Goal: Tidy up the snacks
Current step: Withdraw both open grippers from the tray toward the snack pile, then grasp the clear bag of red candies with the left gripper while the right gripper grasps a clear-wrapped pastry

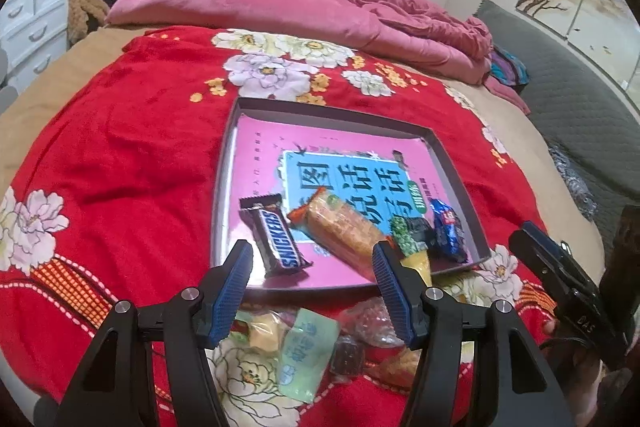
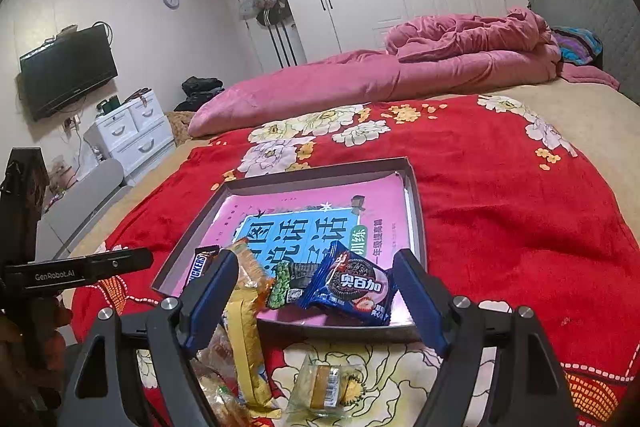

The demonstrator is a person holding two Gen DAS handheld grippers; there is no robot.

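Note:
A shallow grey box (image 1: 332, 111) (image 2: 312, 171) with a pink book in its bottom lies on the red flowered blanket. Along its near side lie a Snickers bar (image 1: 276, 239) (image 2: 202, 261), an orange-wrapped cake (image 1: 340, 227), a green-and-black packet (image 1: 412, 237) (image 2: 288, 285) and a blue cookie packet (image 1: 448, 231) (image 2: 352, 285). My left gripper (image 1: 312, 259) hovers open over the near rim, nothing between its pads. My right gripper (image 2: 316, 263) stands open around the blue cookie packet, its pads clear of it. A yellow packet (image 2: 246, 339) hangs over the rim by its left finger.
Loose snacks lie on the blanket in front of the box: a pale green packet (image 1: 306, 351), a yellow sweet (image 1: 264, 335), a clear-wrapped cake (image 2: 324, 385). A pink quilt (image 1: 248, 3) is piled at the far side of the bed. White drawers (image 2: 132, 135) stand left.

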